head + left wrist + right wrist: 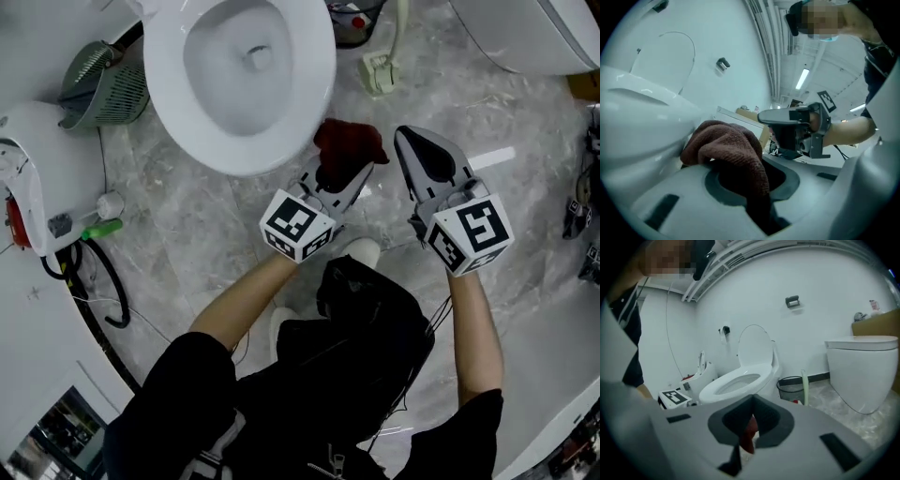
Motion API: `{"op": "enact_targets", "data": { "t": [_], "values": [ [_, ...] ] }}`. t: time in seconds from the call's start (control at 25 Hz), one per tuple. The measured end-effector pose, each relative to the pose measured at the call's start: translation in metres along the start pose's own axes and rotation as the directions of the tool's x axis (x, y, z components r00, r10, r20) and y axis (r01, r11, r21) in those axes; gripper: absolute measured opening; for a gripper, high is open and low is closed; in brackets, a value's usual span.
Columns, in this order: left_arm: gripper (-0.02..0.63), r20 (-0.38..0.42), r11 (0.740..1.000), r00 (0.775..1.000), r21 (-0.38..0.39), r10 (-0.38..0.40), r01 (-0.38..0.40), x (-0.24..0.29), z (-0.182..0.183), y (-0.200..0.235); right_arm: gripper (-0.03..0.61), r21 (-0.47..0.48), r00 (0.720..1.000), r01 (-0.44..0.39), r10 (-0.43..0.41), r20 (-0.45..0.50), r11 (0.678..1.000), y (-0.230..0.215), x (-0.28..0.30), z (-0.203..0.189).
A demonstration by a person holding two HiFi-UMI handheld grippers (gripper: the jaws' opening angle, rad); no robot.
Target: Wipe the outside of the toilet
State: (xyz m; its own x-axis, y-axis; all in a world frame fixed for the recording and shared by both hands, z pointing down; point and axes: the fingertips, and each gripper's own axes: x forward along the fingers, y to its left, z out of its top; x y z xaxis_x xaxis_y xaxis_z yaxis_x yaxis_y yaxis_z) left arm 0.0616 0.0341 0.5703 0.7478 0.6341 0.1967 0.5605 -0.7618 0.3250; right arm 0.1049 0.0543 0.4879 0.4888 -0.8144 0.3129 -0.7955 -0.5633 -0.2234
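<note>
The white toilet stands at the top of the head view with its lid up. My left gripper is shut on a dark red cloth, held just below the bowl's front right rim. In the left gripper view the cloth bunches over the jaws, right beside the bowl's outer wall. My right gripper hovers to the right of the cloth, shut and holding nothing. It also shows in the left gripper view. In the right gripper view the toilet lies ahead.
A green basket and a white unit with a black hose stand at the left. A second toilet is at the top right. A dark bin and a pale brush holder sit behind. The person's shoe is below the grippers.
</note>
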Motion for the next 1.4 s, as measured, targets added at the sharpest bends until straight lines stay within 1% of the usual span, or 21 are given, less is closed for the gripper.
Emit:
{"op": "enact_targets", "data": {
  "t": [0.08,0.16,0.24,0.32,0.44,0.56,0.6,0.68,0.72,0.8,0.88,1.0,1.12,1.2,1.32,1.4],
  "values": [
    [0.074,-0.003,0.998,0.998,-0.035,0.057,-0.057,0.008,0.018,0.005,0.003,-0.013,0.998,-0.051,0.051,-0.031,0.999,-0.013,0.012,0.025],
    [0.074,-0.005,0.991,0.993,-0.065,0.121,-0.121,0.016,0.038,0.01,0.002,-0.024,0.994,-0.099,0.098,-0.039,0.995,-0.021,0.019,0.055],
    [0.074,-0.008,0.983,0.986,-0.077,0.166,-0.166,0.026,0.055,0.011,0.003,-0.045,0.989,-0.141,0.139,-0.041,0.989,-0.029,0.022,0.086],
    [0.074,-0.011,0.973,0.976,-0.079,0.218,-0.218,0.04,0.07,0.022,0.003,-0.062,0.984,-0.176,0.174,-0.042,0.982,-0.043,0.03,0.111],
    [0.075,-0.015,0.947,0.951,-0.088,0.31,-0.31,0.059,0.081,0.04,0.003,-0.114,0.966,-0.257,0.252,-0.058,0.96,-0.056,0.039,0.13],
    [0.075,0.017,0.928,0.931,-0.089,0.365,-0.363,0.089,0.092,0.058,0.003,-0.177,0.943,-0.334,0.329,-0.055,0.926,-0.081,0.054,0.141],
    [0.075,0.039,0.915,0.917,-0.09,0.398,-0.393,0.098,0.095,0.066,0.002,-0.182,0.93,-0.368,0.363,-0.058,0.912,-0.092,0.063,0.143],
    [0.075,0.072,0.875,0.874,-0.104,0.481,-0.473,0.11,0.098,0.084,0.002,-0.158,0.893,-0.449,0.445,-0.062,0.879,-0.11,0.084,0.146],
    [0.075,0.076,0.856,0.854,-0.111,0.514,-0.505,0.115,0.096,0.091,0.002,-0.144,0.874,-0.485,0.482,-0.063,0.862,-0.117,0.092,0.147],
    [0.075,0.074,0.828,0.826,-0.107,0.558,-0.55,0.122,0.093,0.104,0.003,-0.134,0.842,-0.54,0.535,-0.077,0.831,-0.127,0.106,0.146],
    [0.075,0.076,0.799,0.796,-0.106,0.6,-0.592,0.123,0.094,0.114,0.003,-0.151,0.803,-0.596,0.588,-0.1,0.789,-0.127,0.109,0.14],
    [0.075,0.096,0.745,0.739,-0.101,0.667,-0.659,0.126,0.104,0.127,0.002,-0.178,0.735,-0.677,0.67,-0.106,0.714,-0.126,0.107,0.137],
    [0.075,0.136,0.683,0.67,-0.113,0.73,-0.721,0.135,0.119,0.143,0.002,-0.204,0.67,-0.734,0.739,-0.069,0.647,-0.132,0.109,0.144],
    [0.075,0.149,0.646,0.63,-0.122,0.762,-0.753,0.141,0.125,0.153,0.002,-0.208,0.633,-0.765,0.771,-0.065,0.61,-0.136,0.11,0.147],
    [0.075,0.161,0.6,0.58,-0.144,0.798,-0.787,0.149,0.125,0.164,0.002,-0.235,0.602,-0.785,0.795,-0.072,0.573,-0.138,0.108,0.154],
    [0.075,0.16,0.564,0.542,-0.164,0.825,-0.81,0.152,0.12,0.171,0.002,-0.256,0.579,-0.799,0.811,-0.083,0.545,-0.137,0.107,0.157]
  ]
}}
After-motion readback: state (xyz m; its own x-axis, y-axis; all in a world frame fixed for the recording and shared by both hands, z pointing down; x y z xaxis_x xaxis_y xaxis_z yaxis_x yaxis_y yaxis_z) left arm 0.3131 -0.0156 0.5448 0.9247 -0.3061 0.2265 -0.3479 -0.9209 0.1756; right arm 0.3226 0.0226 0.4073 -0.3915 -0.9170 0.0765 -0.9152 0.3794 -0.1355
